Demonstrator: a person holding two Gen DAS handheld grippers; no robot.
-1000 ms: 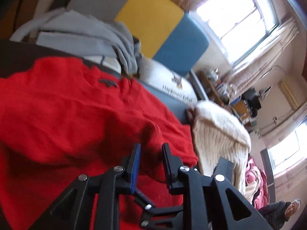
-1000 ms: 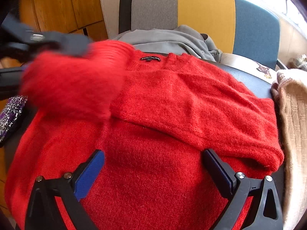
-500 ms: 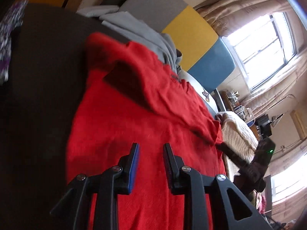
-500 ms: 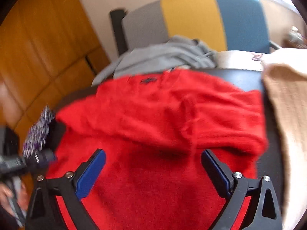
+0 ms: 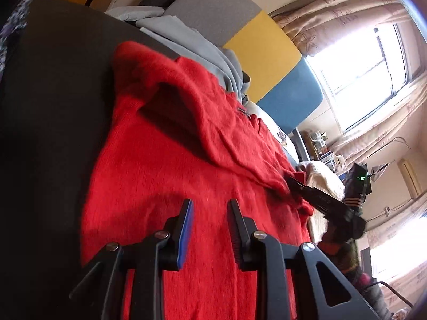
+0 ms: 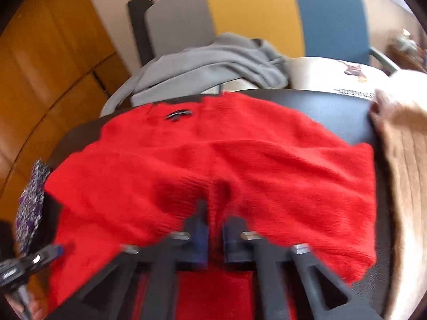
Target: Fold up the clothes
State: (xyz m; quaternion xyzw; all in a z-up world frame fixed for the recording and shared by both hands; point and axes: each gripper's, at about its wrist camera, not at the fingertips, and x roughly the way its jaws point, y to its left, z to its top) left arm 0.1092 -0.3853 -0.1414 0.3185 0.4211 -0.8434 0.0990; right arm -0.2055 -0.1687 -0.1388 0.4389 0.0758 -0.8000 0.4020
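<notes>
Right gripper [image 6: 213, 224] closed from wide onto fuzzy red knit sweater [image 6: 267, 160] sleeve fold | left gripper [image 5: 209, 229] narrowly open, empty | soft, floppy; pinch edges

fuzzy matt knit red sweater [image 6: 240, 165]

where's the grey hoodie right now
In the right wrist view the grey hoodie is bunched at the far edge, behind the red sweater and against the grey, yellow and blue chair back.
</notes>
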